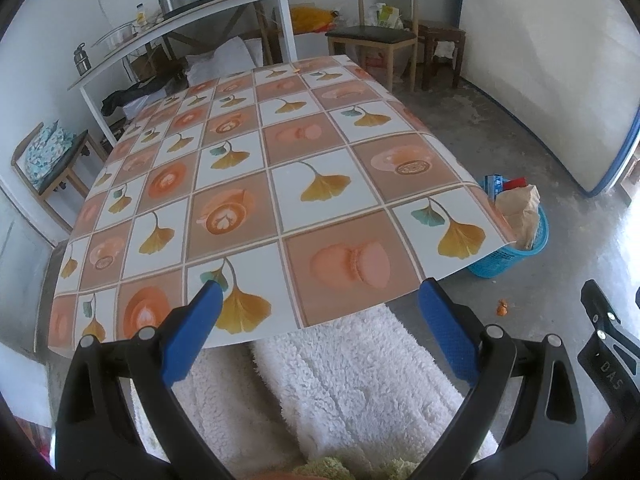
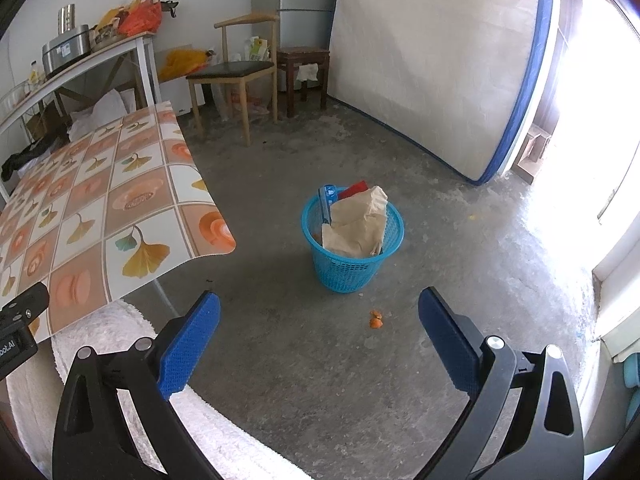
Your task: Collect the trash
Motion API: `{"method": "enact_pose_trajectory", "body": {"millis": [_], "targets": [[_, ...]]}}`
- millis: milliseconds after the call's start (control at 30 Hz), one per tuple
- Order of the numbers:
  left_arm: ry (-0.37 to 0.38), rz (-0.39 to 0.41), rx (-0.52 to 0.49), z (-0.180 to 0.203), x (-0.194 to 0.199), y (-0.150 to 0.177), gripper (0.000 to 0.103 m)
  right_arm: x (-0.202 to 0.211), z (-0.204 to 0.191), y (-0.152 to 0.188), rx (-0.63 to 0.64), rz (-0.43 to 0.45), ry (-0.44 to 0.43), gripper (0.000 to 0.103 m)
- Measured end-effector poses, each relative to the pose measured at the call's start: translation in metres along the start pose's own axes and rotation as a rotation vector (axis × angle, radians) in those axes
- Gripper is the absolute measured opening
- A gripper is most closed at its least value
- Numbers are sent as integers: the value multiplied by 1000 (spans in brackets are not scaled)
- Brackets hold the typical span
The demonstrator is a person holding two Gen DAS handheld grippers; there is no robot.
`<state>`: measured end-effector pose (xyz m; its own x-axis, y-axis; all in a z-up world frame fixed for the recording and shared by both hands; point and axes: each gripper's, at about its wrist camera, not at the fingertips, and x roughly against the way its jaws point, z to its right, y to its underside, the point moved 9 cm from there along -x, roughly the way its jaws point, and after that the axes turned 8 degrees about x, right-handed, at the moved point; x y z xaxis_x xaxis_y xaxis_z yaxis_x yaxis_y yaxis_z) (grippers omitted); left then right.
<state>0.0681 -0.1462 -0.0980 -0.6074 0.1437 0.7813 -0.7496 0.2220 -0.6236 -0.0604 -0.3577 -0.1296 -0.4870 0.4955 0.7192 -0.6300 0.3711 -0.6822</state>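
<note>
Left tool empty; basket half hidden.

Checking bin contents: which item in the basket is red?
The flat red piece at the back of the blue basket, poking up behind the crumpled brown paper bag; the box beside it is blue.

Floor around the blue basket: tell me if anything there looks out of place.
One thing stands out: a small orange scrap lies on the bare concrete floor, just in front of the blue basket rather than inside it. The basket stands upright, holding crumpled brown paper. Both grippers, left and right, are open and empty.
</note>
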Motion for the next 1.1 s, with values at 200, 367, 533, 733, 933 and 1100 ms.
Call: {"method": "enact_pose_trajectory", "body": {"millis": [200,367,533,733,933,1100], "targets": [[22,3,-8,4,3,0,94,1,1,1,-4,-5,-7,97],[28,5,-10,4,5,0,95,4,4,1,-10,5,0,97],[41,5,-15,7,7,1,94,6,7,0,-13,11,3,97],[51,10,-21,10,10,0,94,8,7,-1,-12,18,7,97],[49,15,-18,8,11,0,94,8,8,-1,-11,17,7,97],[43,32,-11,7,16,-4,95,10,9,-2,-7,28,10,97]]}}
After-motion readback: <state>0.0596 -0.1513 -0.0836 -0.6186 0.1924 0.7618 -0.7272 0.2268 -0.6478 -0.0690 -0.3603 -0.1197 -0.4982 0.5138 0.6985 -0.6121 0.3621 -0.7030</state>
